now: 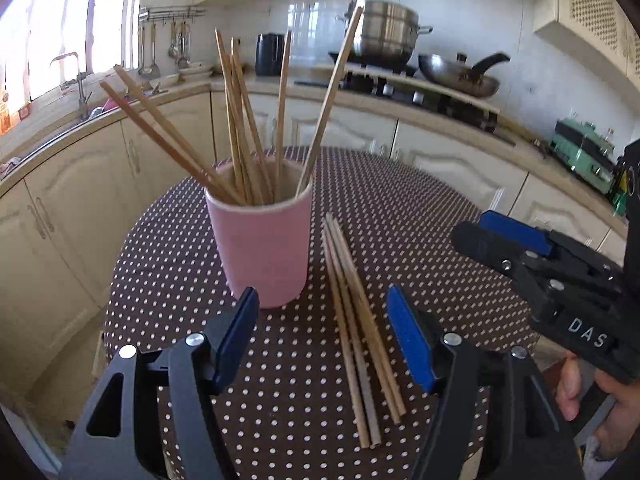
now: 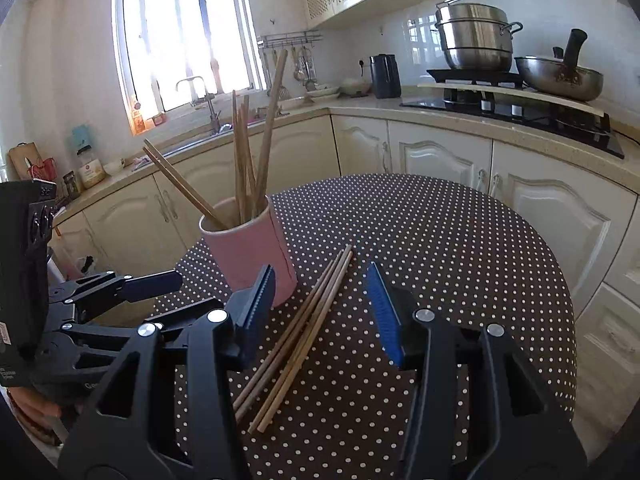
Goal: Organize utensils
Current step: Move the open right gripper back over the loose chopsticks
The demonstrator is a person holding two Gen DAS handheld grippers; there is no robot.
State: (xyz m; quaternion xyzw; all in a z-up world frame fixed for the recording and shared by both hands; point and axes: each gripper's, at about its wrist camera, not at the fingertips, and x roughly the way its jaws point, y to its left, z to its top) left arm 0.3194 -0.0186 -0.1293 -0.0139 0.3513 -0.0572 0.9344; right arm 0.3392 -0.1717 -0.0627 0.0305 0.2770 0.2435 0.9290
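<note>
My left gripper (image 1: 322,320) hovers over the polka-dot worktop (image 1: 420,216), jaws released, nothing between the pads. My right gripper (image 2: 322,300) is likewise released, its jaws straddling the loose chopsticks (image 2: 296,336) without touching them. These lie flat in a bundle just beside the pink holder (image 1: 262,248). The holder stands upright and contains further chopsticks (image 1: 240,120), leaning outward in several directions.
</note>
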